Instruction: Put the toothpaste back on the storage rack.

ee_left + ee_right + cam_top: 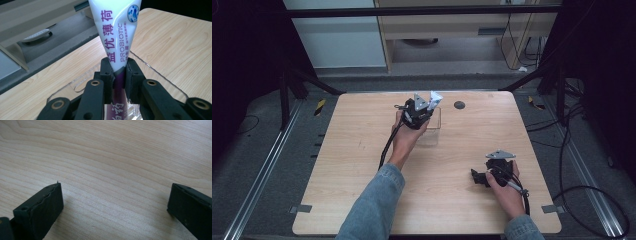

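We grip the white-and-purple tube (117, 37) in our left gripper (418, 111), above the clear box (434, 131) at center frame; our right gripper (115, 202), lower right, rests wide open on the tabletop (362, 165).

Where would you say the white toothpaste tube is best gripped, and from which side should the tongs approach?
Grip the toothpaste tube low on its narrow purple end, across its flattened faces, as the left tongs do now. The tube fans wide towards its top, so the slim end probably fits between the jaws best. Coming from above over the clear tray should keep the tray's walls out of the way.
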